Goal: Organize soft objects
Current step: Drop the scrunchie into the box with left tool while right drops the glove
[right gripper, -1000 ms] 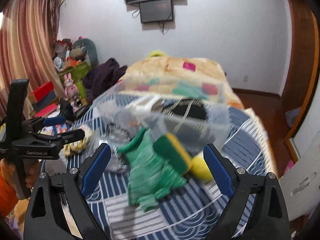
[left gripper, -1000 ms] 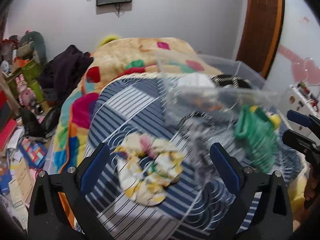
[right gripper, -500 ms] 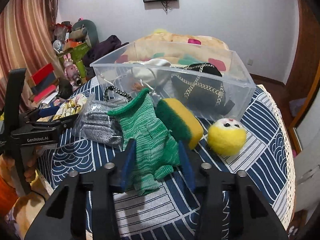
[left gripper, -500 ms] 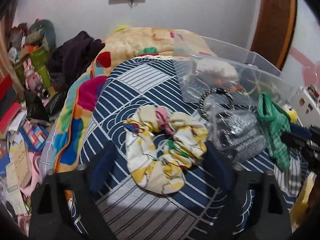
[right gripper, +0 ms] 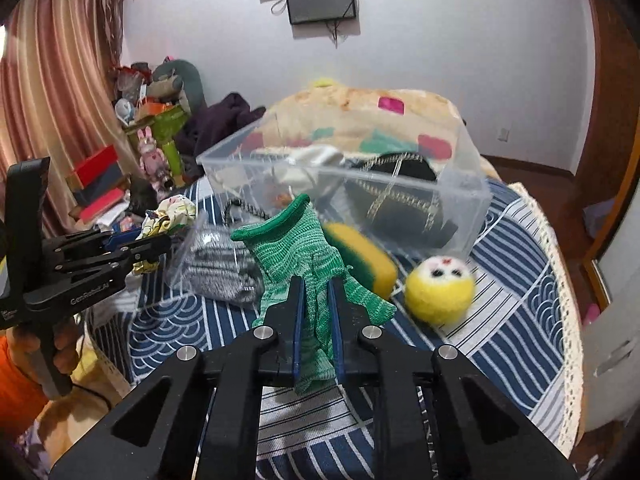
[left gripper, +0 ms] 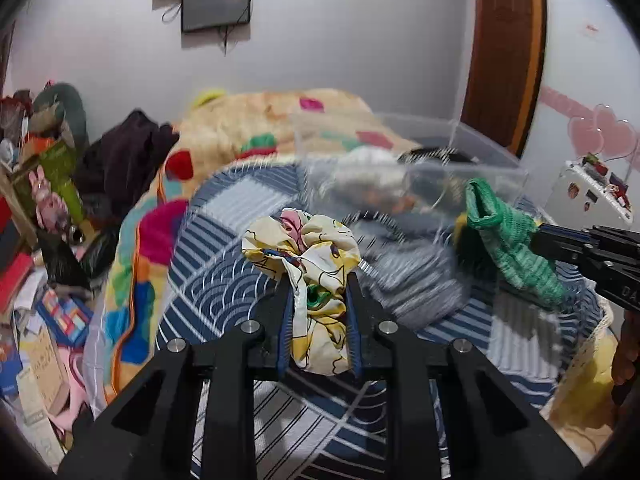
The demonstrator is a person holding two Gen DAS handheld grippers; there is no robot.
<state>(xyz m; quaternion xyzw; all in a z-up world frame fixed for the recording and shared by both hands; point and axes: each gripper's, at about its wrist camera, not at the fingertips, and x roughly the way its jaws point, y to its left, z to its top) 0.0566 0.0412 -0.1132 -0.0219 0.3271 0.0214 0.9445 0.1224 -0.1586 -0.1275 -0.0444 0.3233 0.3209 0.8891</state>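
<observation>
My left gripper (left gripper: 316,280) is shut on a yellow-and-white patterned scrunchie (left gripper: 308,248) and holds it above the blue patterned tablecloth (left gripper: 224,280). My right gripper (right gripper: 316,292) is shut on a green knitted glove (right gripper: 304,252), lifted off the cloth; the glove also shows in the left wrist view (left gripper: 508,240). A clear plastic bin (right gripper: 460,204) stands behind, holding a black bag (right gripper: 396,196) and a white item (right gripper: 316,160). The left gripper shows in the right wrist view (right gripper: 160,244).
A bagged grey item (right gripper: 224,256), a yellow-green sponge (right gripper: 360,252) and a yellow plush ball (right gripper: 438,284) lie on the cloth in front of the bin. A colourful blanket (left gripper: 256,136) lies beyond. Clutter fills the floor at left (left gripper: 36,240).
Both grippers went from open to shut: the left closed on the scrunchie, the right on the green glove, and both items have been lifted.
</observation>
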